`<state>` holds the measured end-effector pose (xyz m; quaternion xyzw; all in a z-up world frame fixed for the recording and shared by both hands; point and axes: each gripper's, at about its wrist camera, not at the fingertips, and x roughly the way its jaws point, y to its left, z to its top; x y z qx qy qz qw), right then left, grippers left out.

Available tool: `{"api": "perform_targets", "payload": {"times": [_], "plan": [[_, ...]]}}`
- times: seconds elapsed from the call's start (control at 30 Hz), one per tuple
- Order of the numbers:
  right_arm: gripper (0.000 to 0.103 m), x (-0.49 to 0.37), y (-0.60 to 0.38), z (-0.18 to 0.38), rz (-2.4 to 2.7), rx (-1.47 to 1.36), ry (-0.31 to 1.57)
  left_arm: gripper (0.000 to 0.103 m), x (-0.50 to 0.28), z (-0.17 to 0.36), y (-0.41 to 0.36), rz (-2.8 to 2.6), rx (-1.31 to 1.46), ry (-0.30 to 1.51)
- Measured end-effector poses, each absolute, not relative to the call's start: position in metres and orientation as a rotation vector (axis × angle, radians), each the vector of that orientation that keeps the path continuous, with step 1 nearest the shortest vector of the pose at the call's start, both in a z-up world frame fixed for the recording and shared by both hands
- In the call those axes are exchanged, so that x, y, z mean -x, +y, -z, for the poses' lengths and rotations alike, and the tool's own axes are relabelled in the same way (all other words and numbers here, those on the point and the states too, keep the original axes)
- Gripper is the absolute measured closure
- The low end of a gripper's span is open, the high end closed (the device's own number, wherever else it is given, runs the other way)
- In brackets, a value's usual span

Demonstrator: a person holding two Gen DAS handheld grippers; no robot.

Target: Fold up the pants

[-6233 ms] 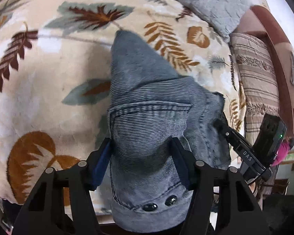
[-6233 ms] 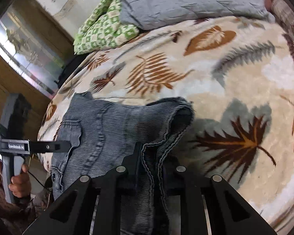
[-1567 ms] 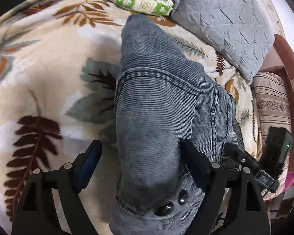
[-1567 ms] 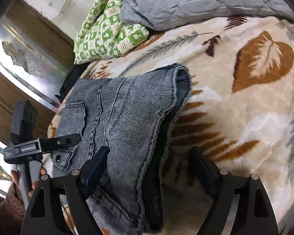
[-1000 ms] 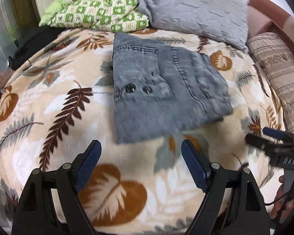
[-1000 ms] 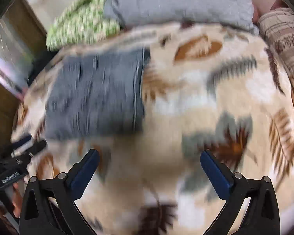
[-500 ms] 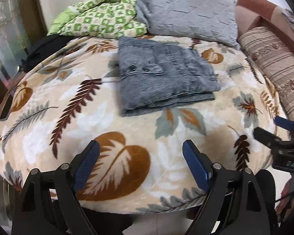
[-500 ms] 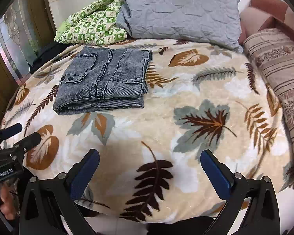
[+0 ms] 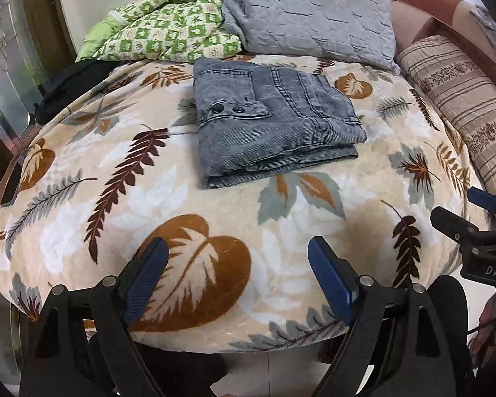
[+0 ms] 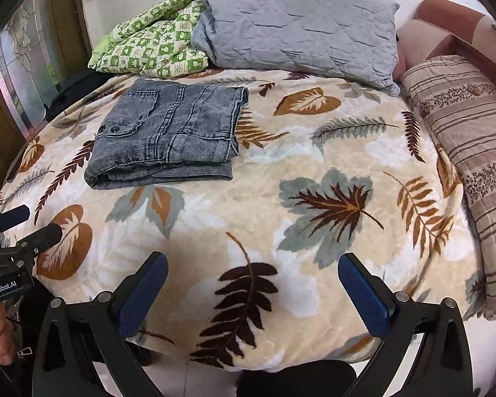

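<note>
Grey corduroy pants point(image 9: 271, 119) lie folded into a flat rectangle on the leaf-print blanket point(image 9: 188, 205), pocket flap with two dark buttons up. They also show in the right wrist view point(image 10: 168, 135), at the far left of the bed. My left gripper point(image 9: 236, 264) is open and empty, held back over the bed's near edge. My right gripper point(image 10: 253, 281) is open and empty, also at the near edge, well apart from the pants. Each gripper appears at the side of the other's view.
A grey quilted pillow point(image 10: 297, 23) and a green checked quilt point(image 10: 148, 46) lie at the head of the bed. A striped bolster point(image 10: 473, 152) runs along the right side. A dark garment point(image 9: 72, 82) sits at the far left edge by a glass panel.
Both grippers let go of the pants and pulled back from them to the bed's near edge. The pants now lie folded and still on the blanket.
</note>
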<state>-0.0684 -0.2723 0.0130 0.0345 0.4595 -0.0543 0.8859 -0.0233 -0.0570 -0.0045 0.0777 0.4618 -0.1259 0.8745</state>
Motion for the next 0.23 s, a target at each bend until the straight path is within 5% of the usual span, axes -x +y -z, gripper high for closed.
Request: {"api": "perform_targets", "payload": {"times": [0.23], "plan": [[0.0, 0.069, -0.275, -0.013, 0.127, -0.074, 0.962, 0.016, 0.032, -0.013, -0.068, 0.32, -0.175, 0.909]]}}
